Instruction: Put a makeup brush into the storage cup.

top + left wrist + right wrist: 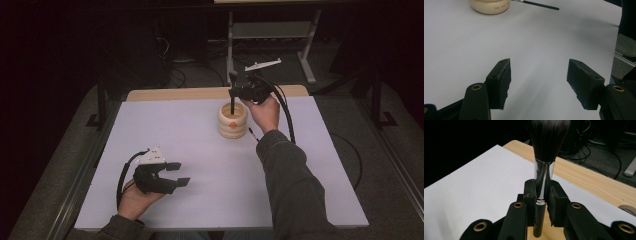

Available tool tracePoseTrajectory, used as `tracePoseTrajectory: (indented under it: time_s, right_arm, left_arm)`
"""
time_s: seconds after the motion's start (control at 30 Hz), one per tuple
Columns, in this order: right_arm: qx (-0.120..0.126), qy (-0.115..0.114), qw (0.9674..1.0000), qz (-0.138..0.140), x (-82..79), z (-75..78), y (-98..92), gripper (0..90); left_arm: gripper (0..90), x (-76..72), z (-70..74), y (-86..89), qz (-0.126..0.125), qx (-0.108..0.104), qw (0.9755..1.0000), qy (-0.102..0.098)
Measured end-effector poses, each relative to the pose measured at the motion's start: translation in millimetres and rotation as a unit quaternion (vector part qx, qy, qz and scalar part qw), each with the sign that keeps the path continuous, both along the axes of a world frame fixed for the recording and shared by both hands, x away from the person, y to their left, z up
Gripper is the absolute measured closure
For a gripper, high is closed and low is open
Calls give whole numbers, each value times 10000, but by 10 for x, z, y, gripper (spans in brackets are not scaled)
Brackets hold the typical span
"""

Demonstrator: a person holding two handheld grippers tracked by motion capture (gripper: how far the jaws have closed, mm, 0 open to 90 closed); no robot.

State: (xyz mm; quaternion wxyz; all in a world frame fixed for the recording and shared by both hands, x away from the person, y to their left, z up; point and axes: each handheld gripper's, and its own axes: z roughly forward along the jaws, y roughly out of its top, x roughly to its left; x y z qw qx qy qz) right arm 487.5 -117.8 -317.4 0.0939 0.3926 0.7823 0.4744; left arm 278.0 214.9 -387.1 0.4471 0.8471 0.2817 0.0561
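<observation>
A makeup brush [232, 102] with dark bristles [547, 140] and a silver ferrule stands upright. Its black handle reaches down into the mouth of a cream ribbed holder [232, 125] at the far middle of the white table. My right gripper [233, 92] is shut on the brush just below the ferrule, with the pads [530, 192] pressing from both sides. My left gripper [179, 174] rests low over the near left of the table, jaws open and nothing between them [539, 63]. The holder's base [489, 6] shows far ahead of it.
A thin black brush [253, 135] lies flat on the table just right of the holder, seen too as a thin brush [536, 4] in the left gripper view. The white sheet [200, 150] covers a wooden tabletop, whose bare strip [175, 93] runs along the far edge. Cables lie on the floor beyond.
</observation>
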Motion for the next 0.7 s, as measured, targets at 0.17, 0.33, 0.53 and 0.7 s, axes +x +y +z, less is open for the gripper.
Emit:
tracePoseTrajectory:
  time_s: [0.17,0.33,0.53,0.7]
  right_arm:
    - [-15,5,10000,-4,13,-51,3,773]
    - [-24,21,10000,-10,18,-85,0,772]
    - [47,89,9999,-47,21,-143,-1,772]
    - [22,122,9999,-49,28,-178,19,773]
  left_arm:
    - [354,0,4,1,-11,22,10000,-2]
    - [350,6,4,8,-36,77,10000,-17]
    - [349,-1,3,-1,10,27,10000,-1]
    - [347,0,6,6,29,-11,10000,-7]
